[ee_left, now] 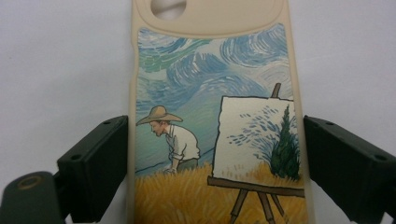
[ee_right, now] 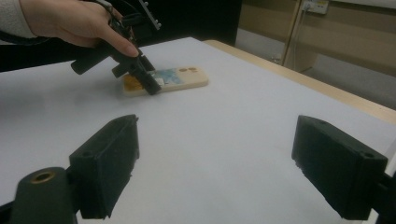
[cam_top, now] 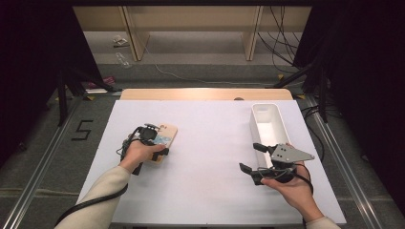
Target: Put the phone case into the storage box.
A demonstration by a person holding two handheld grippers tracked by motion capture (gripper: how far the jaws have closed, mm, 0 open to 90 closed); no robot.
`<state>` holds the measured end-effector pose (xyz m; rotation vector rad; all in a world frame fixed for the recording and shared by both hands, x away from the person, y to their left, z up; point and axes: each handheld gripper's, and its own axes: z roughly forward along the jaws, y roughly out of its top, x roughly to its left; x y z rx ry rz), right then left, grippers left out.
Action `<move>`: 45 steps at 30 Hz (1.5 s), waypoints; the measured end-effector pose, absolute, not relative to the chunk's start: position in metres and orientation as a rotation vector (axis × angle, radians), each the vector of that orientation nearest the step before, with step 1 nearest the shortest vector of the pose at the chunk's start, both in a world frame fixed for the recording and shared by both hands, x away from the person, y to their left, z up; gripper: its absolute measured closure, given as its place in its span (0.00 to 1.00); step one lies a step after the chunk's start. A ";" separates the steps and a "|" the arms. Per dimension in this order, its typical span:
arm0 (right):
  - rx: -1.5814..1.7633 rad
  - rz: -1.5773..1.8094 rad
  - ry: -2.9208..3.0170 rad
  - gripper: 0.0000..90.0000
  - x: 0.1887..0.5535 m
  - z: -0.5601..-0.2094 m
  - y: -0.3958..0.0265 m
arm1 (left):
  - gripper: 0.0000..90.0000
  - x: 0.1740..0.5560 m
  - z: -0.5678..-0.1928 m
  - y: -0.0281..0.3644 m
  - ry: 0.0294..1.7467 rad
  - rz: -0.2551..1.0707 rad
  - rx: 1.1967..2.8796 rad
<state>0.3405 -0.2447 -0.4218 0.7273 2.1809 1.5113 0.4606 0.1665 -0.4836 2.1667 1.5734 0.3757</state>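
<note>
The phone case (ee_left: 212,126) is straddled lengthwise by the left hand-held gripper (ee_left: 215,163), its spread jaws flanking both long edges, barely touching.

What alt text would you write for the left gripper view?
A beige phone case printed with a painter at an easel lies on the white table, between the left gripper's two black fingers, which flank its long edges.

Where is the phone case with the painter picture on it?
In the high view the phone case lies flat on the white table, left of the middle, between the left hand-held gripper's jaws and far from the white bin.
</note>
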 end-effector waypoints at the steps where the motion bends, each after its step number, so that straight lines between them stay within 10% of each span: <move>1: 0.728 1.512 2.182 0.18 0.340 -0.422 -0.245 | 0.11 0.461 -0.484 0.166 1.575 0.376 2.166; 45: 0.726 1.518 2.168 0.17 0.340 -0.421 -0.246 | 0.12 0.451 -0.469 0.169 1.485 0.438 2.084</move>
